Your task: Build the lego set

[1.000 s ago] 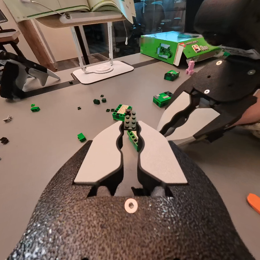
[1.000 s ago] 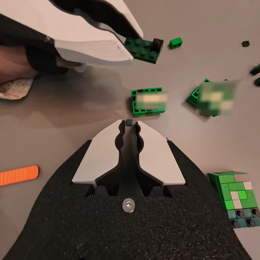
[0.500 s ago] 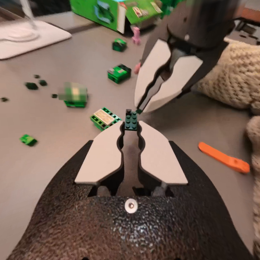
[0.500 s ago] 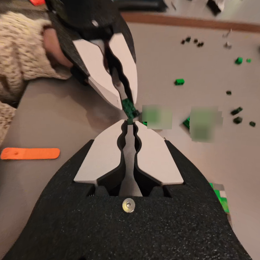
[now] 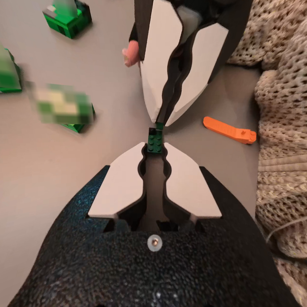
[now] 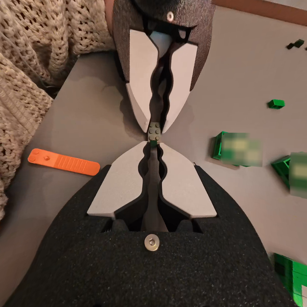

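1. Grippers meet tip to tip above the table: left gripper pinches a dark green plate at its tips, studs showing.
2. Right gripper is clamped on a small green piece, right at the plate's far end, next to a black stud piece.
3. Looks like the attach step; next move probably needs stud alignment, then a firm press.
4. Orange brick separator lies off to the left gripper's right.

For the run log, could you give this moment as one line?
left gripper: shut on dark green plate | right gripper: shut on small green piece, meeting plate
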A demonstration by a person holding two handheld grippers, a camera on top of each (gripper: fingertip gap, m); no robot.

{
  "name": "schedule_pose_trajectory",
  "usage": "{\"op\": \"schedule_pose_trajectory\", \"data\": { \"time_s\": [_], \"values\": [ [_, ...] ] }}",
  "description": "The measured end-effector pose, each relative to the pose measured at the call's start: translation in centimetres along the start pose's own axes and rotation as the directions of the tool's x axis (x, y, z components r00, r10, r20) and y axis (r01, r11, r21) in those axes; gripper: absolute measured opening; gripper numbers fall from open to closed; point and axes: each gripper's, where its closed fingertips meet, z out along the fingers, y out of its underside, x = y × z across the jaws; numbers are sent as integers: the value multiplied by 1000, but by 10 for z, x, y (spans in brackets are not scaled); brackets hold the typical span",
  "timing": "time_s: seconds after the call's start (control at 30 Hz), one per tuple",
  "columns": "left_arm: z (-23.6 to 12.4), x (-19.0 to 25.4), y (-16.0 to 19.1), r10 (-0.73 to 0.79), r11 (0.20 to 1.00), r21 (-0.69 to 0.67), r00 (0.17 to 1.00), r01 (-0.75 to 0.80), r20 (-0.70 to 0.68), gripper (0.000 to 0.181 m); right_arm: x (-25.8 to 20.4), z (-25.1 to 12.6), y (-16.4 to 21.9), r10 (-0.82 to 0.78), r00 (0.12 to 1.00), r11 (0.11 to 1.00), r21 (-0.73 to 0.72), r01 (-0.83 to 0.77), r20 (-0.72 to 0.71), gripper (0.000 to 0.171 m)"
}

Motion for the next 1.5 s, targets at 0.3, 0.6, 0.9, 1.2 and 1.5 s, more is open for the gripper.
{"op": "schedule_pose_trajectory", "data": {
  "time_s": [0.3, 0.6, 0.9, 1.2, 1.5],
  "values": [
    [0, -1, 0, -21, 1000, 0, 1000, 21, -11, 16, -4, 5, 4, -32, 999, 999, -19, 32, -16, 7],
    [1, -2, 0, -25, 1000, 1, 1000, 25, -2, 16, -2, 5, 4, -27, 998, 999, -27, 26, -49, 8],
    [1, -2, 0, -31, 1000, 4, 1000, 31, 1, 15, -2, 5, 3, -35, 996, 999, -20, 33, -87, 9],
    [-1, -2, -2, -81, 996, 22, 996, 82, -21, 16, 2, 1, -1, -64, 987, 998, 16, 67, -149, 31],
    [-13, -20, -14, -157, 978, 147, 987, 148, 46, 15, 26, -11, -16, -350, 778, 915, -13, 404, -522, 37]
  ]
}}
